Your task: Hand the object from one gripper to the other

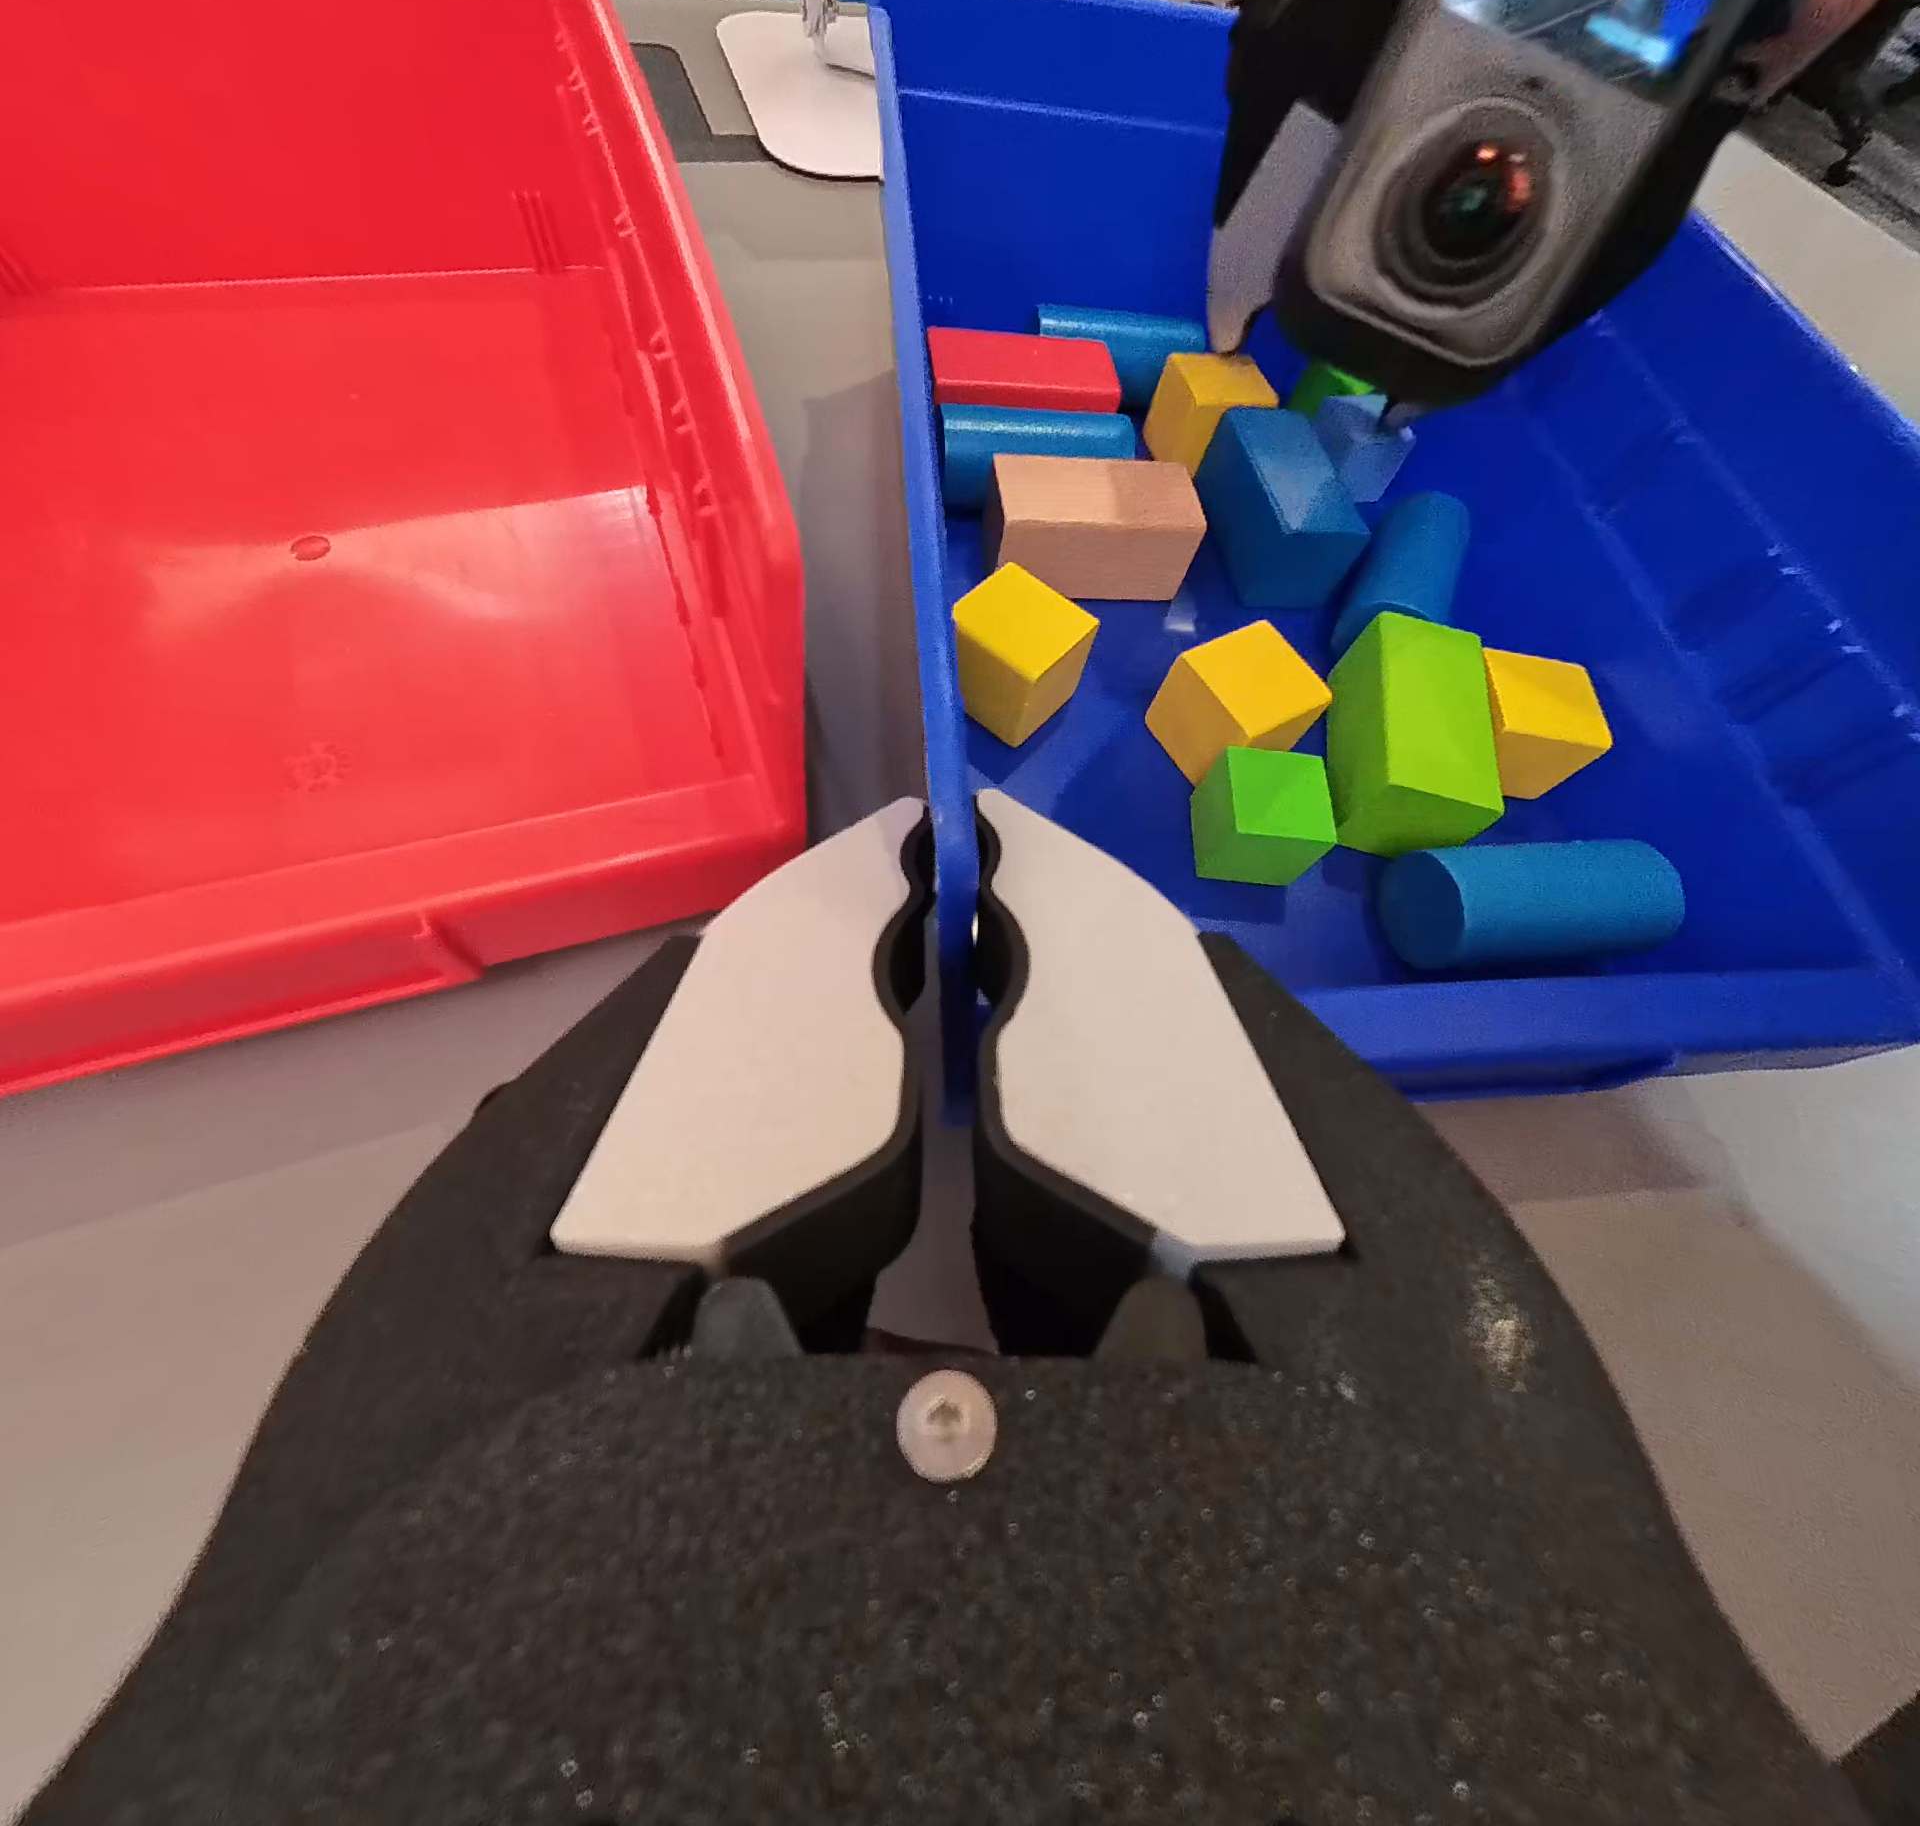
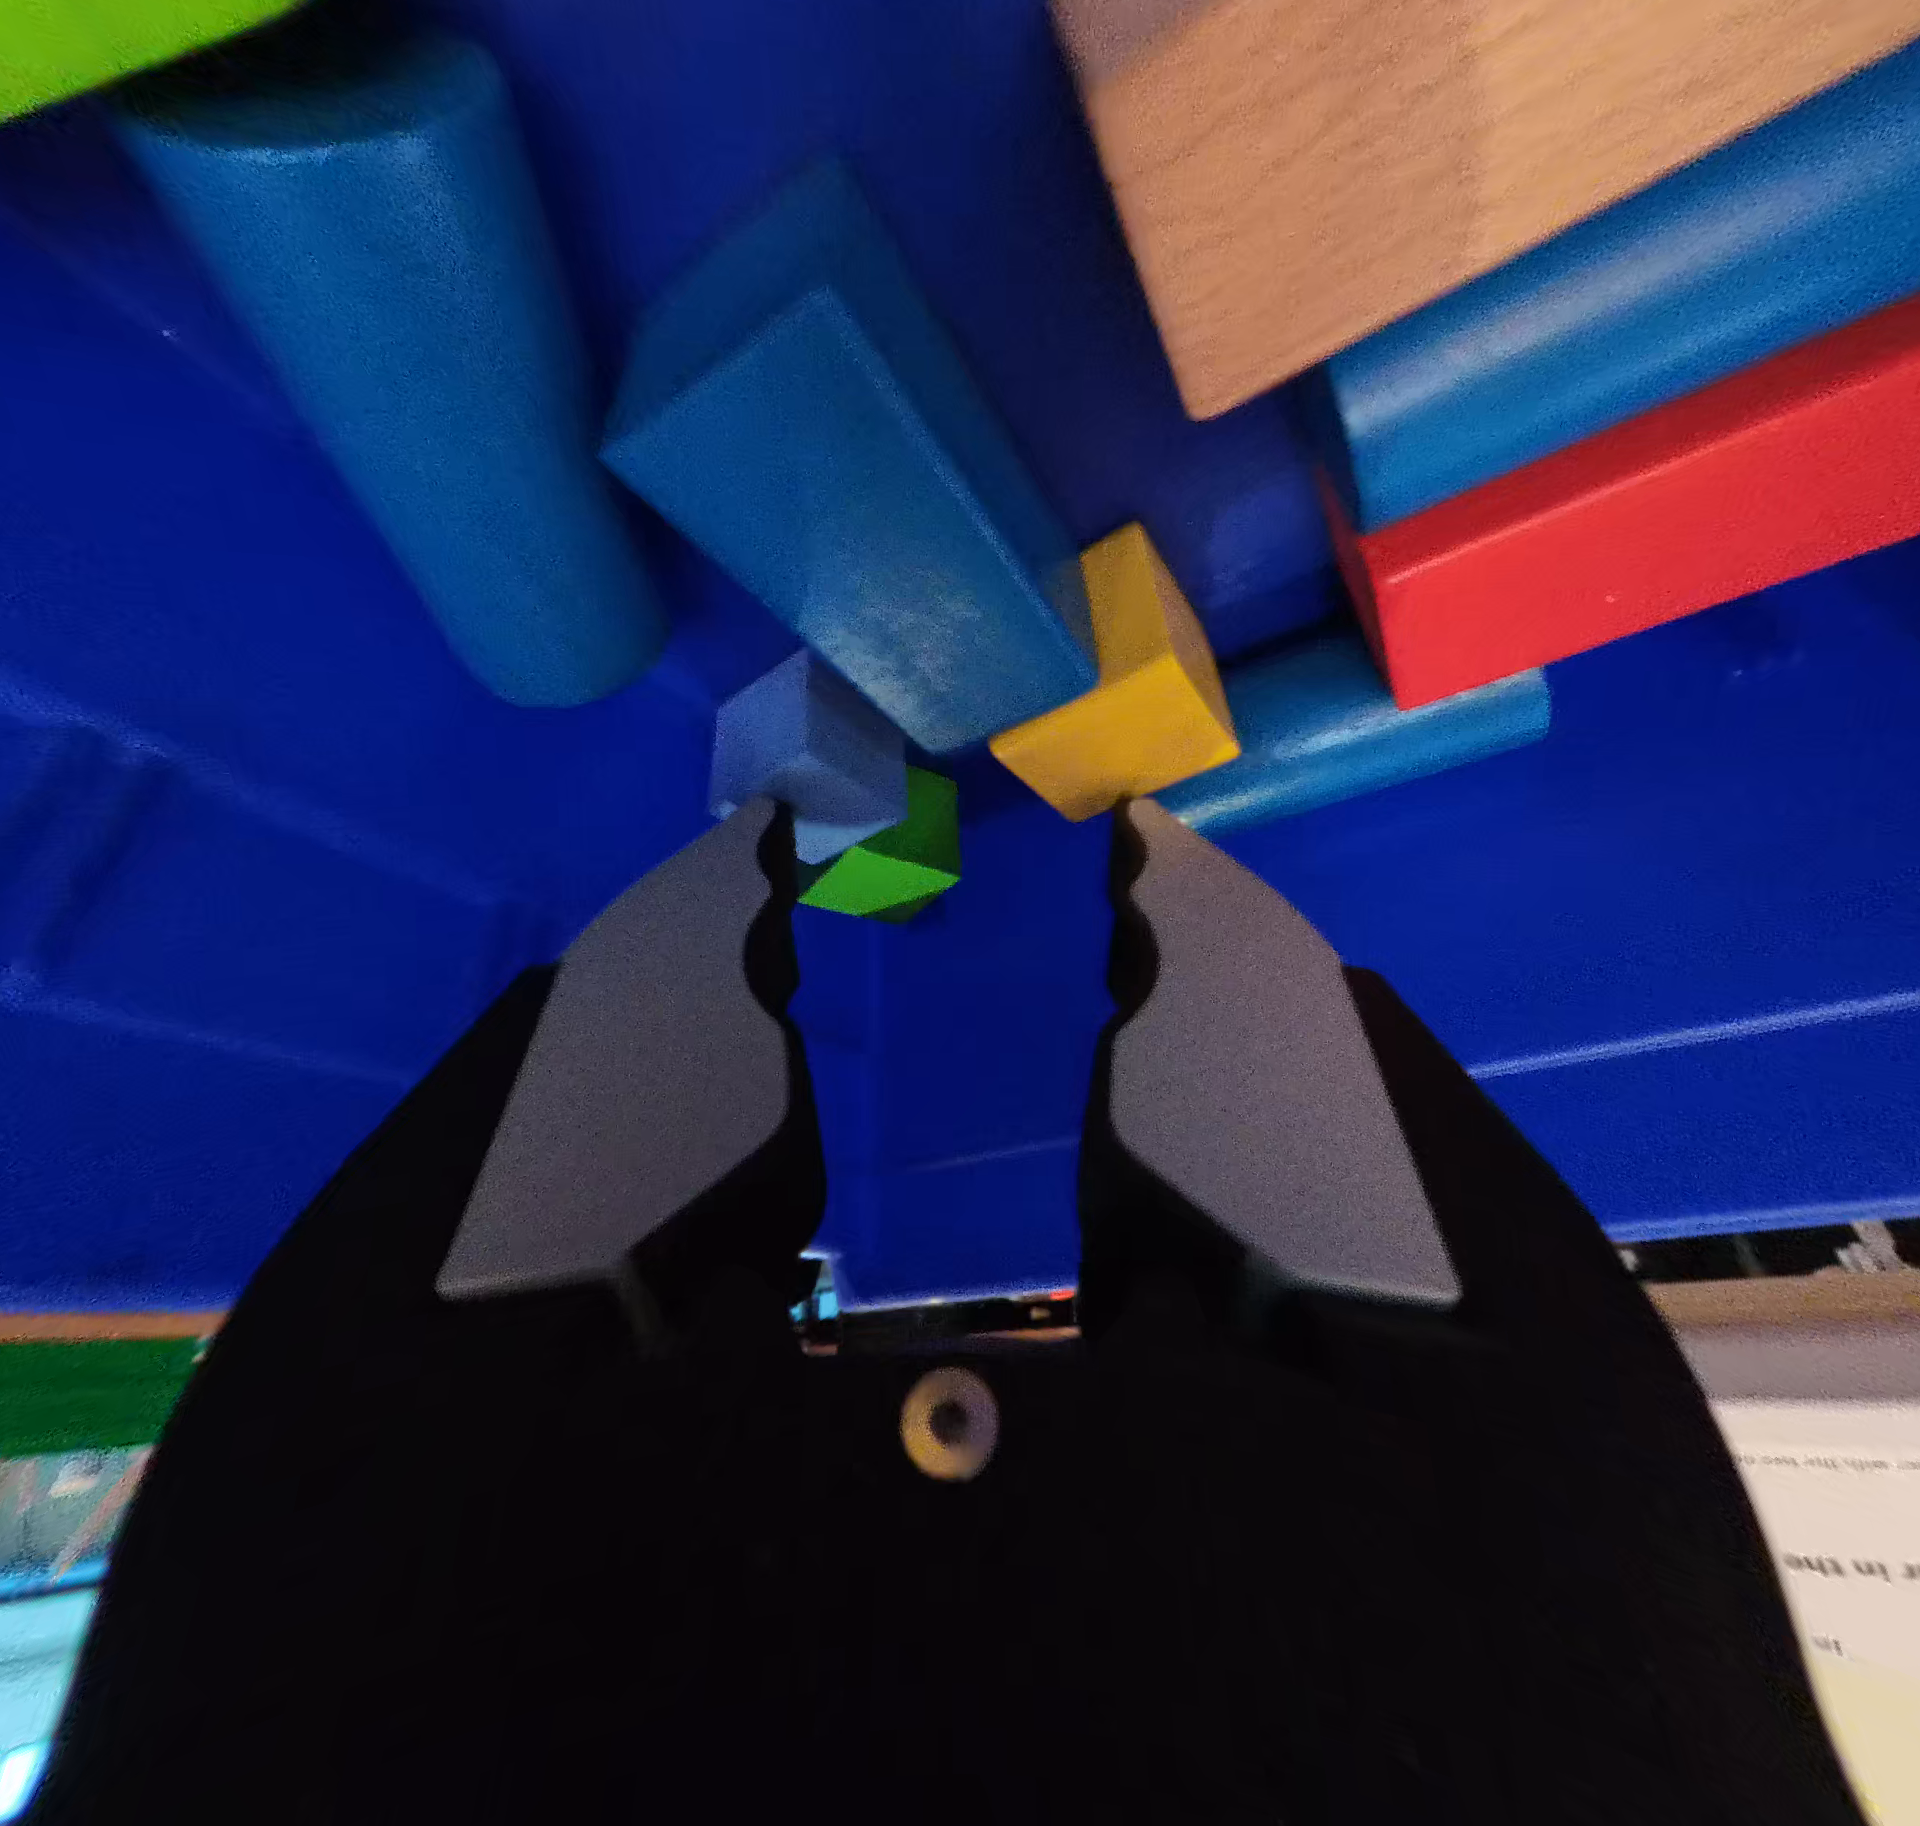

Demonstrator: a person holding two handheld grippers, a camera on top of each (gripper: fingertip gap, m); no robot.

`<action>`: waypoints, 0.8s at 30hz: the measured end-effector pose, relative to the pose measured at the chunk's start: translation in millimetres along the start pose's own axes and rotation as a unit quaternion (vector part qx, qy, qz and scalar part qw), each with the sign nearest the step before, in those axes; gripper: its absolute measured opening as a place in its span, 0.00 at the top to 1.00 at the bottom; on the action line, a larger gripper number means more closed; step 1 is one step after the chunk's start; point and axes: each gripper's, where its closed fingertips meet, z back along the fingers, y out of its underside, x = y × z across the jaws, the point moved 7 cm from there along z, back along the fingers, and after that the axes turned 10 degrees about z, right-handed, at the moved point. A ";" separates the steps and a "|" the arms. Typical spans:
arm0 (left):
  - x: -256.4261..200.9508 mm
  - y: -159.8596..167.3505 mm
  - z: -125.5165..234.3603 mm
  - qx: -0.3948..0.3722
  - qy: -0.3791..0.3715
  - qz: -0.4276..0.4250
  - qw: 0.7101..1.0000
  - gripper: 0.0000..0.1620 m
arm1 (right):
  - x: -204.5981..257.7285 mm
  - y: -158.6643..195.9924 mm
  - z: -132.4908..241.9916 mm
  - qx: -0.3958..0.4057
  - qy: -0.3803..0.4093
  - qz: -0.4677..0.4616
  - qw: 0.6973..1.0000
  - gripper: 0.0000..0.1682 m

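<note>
Blue bin (image 1: pixel 1766 633) of painted wooden blocks, red bin (image 1: pixel 364 529) alongside on grey counter (image 1: pixel 260 1257); pick not yet made.

Right claw (image 2: pixel 951 810) spread, tips down among blocks: one tip touching pale blue block (image 2: pixel 800 748), other touching yellow cube (image 2: pixel 1132 706), small green cube (image 2: pixel 894 862) just inside the gap; likely target, none gripped. Left claw (image 1: pixel 954 831) pressed together on blue bin's side wall, probably steadying bin. Handover pending.
</note>
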 end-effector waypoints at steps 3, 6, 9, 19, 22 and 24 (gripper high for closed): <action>0.2 0.6 -0.1 -0.006 0.002 0.014 1.000 0.97 | -4.7 1.1 -1.5 -0.021 -0.022 -0.016 0.999 0.66; -0.7 0.5 -0.2 -0.008 -0.005 0.011 1.000 0.97 | -1.0 -13.2 8.5 -0.131 -0.029 -0.058 0.989 0.62; 0.1 0.5 -0.4 -0.008 0.002 0.013 1.000 0.97 | 1.2 -47.6 21.0 -0.231 0.023 -0.064 0.971 0.54; 0.0 0.7 0.1 -0.006 0.000 0.013 1.000 0.97 | -53.8 -22.5 51.6 -0.290 0.149 -0.258 0.909 0.52; 0.1 0.8 0.1 -0.007 0.002 0.015 1.000 0.97 | -65.5 -18.4 27.6 -0.307 0.096 -0.350 0.880 0.54; 0.2 0.9 0.1 -0.007 0.002 0.015 1.000 0.97 | -68.5 -18.4 18.3 -0.330 0.024 -0.407 0.852 0.44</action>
